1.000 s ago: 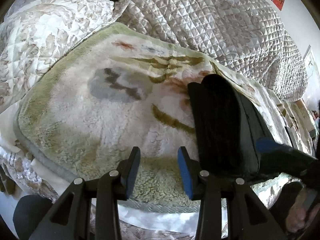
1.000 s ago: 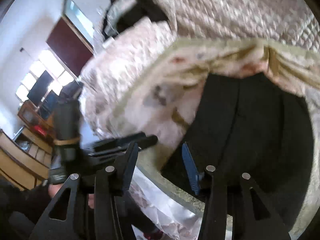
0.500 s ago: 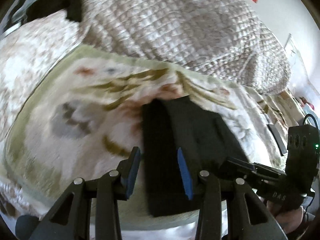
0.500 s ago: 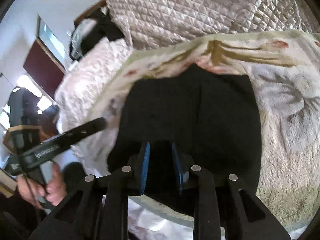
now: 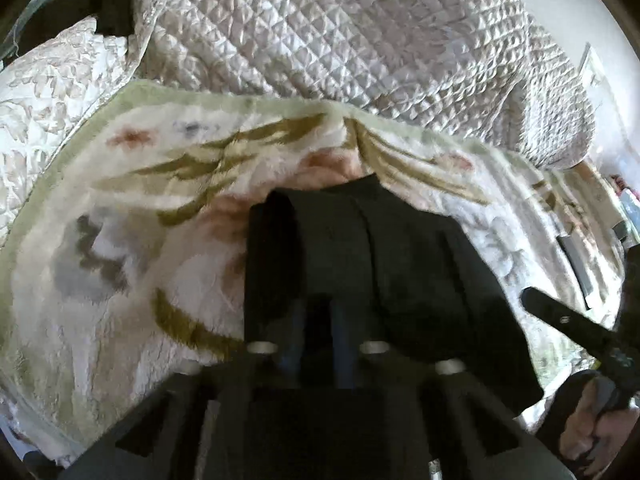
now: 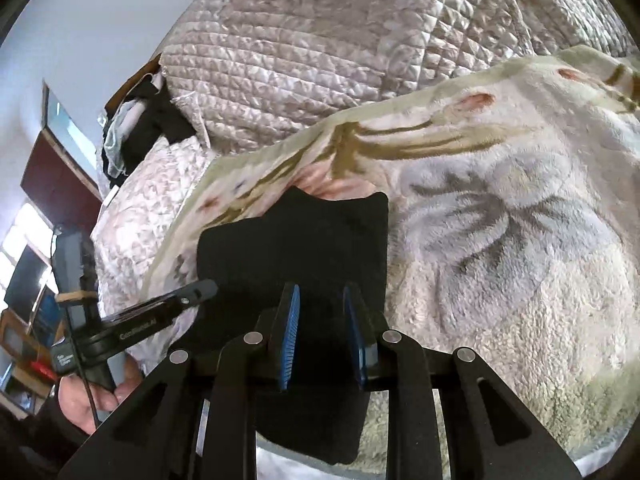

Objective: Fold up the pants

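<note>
The black pants point(image 5: 360, 264) lie folded into a compact block on a fleece blanket point(image 5: 120, 248) with leaf and flower print. In the left wrist view my left gripper point(image 5: 318, 328) is low over the near edge of the pants, blurred, its jaws a narrow gap apart with dark cloth between them. In the right wrist view the pants point(image 6: 296, 240) lie just ahead; my right gripper point(image 6: 320, 316) has its blue-padded jaws a small gap apart over the pants' near end. The left gripper's finger point(image 6: 176, 304) shows at the pants' left side.
A quilted satin bedspread point(image 5: 340, 40) is heaped behind the blanket. A dark garment pile point(image 6: 140, 128) sits at the far left of the bed. The bed edge runs along the near side, with furniture point(image 6: 24, 320) beyond it.
Both grippers swung in over the folded pants. Both pairs of jaws narrowed from wide open to a small gap. The left gripper dropped lower onto the near edge.
</note>
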`<control>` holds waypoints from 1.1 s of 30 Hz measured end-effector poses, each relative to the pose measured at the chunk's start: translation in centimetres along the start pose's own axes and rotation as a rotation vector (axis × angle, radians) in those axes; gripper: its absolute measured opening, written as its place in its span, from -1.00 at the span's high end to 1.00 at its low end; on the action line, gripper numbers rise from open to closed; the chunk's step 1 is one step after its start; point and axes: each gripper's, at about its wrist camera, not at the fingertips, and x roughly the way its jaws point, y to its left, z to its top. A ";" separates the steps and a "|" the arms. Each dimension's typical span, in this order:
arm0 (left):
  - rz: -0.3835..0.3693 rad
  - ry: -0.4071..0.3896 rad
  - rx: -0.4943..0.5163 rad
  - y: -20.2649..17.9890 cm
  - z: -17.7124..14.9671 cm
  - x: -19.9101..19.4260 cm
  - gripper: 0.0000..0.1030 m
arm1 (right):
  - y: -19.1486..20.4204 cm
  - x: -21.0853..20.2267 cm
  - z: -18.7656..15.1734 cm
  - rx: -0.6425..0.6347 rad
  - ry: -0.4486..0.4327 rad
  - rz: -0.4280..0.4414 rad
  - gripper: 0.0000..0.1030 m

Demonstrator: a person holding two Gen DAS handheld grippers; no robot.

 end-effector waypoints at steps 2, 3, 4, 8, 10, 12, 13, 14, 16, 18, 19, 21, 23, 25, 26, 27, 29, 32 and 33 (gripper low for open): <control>0.002 -0.004 -0.003 0.5 0.0 0.0 0.88 | -0.2 0.0 0.1 0.003 -0.007 -0.003 0.53; 0.011 -0.004 0.005 0.6 -0.1 0.1 0.88 | -0.1 0.0 0.3 -0.004 -0.013 -0.007 0.53; 0.014 0.001 0.014 0.8 -0.5 0.3 0.88 | 0.0 0.0 0.4 -0.013 -0.019 -0.014 0.53; 0.019 -0.006 0.025 1.1 -1.1 0.5 0.88 | -0.3 1.6 0.4 -0.048 0.025 -0.079 0.53; 0.017 -0.009 0.028 1.2 -1.2 0.6 0.88 | -0.7 3.1 0.1 -0.078 0.084 -0.131 0.53; 0.009 -0.007 0.030 1.3 -1.2 0.6 0.88 | -0.6 3.3 0.2 -0.103 0.083 -0.140 0.53; 0.002 -0.006 0.024 1.4 -1.1 0.6 0.88 | -0.5 3.2 0.4 -0.116 0.076 -0.157 0.53; -0.005 -0.003 0.020 1.5 -1.0 0.5 0.88 | -0.3 3.0 0.5 -0.125 0.063 -0.172 0.53; -0.017 -0.003 0.016 1.6 -0.8 0.2 0.88 | 0.1 2.4 1.2 -0.136 0.028 -0.176 0.53; -0.030 -0.005 0.009 1.5 -0.5 -0.2 0.87 | 0.4 2.4 1.7 -0.156 0.022 -0.165 0.56; -0.035 -0.007 0.006 1.5 -0.2 -0.5 0.87 | 0.5 2.6 1.9 -0.168 0.025 -0.165 0.69; -0.032 -0.024 0.015 1.2 0.3 -1.0 0.87 | 0.7 3.3 2.5 -0.181 0.033 -0.161 0.82; -0.030 -0.049 0.028 0.5 1.1 -1.5 0.87 | 0.8 3.8 3.0 -0.192 0.035 -0.161 0.83; -0.031 -0.064 0.036 -0.1 2.1 -1.5 0.86 | 1.0 4.3 3.7 -0.203 0.034 -0.155 0.83; -0.029 -0.069 0.043 -0.4 2.6 -1.3 0.86 | 1.1 4.5 3.8 -0.205 0.035 -0.153 0.83; -0.025 -0.071 0.049 -0.8 3.0 -1.0 0.85 | 1.1 4.8 4.1 -0.210 0.040 -0.154 0.83; 0.001 -0.080 0.062 -1.2 3.8 -0.8 0.83 | 1.1 5.3 4.6 -0.216 0.045 -0.153 0.83; 0.069 -0.107 0.021 0.2 4.5 -1.3 0.83 | 0.9 5.7 5.1 -0.216 0.048 -0.148 0.83; 0.081 -0.106 0.004 0.8 4.4 -1.5 0.83 | 0.7 5.8 5.2 -0.215 0.048 -0.144 0.83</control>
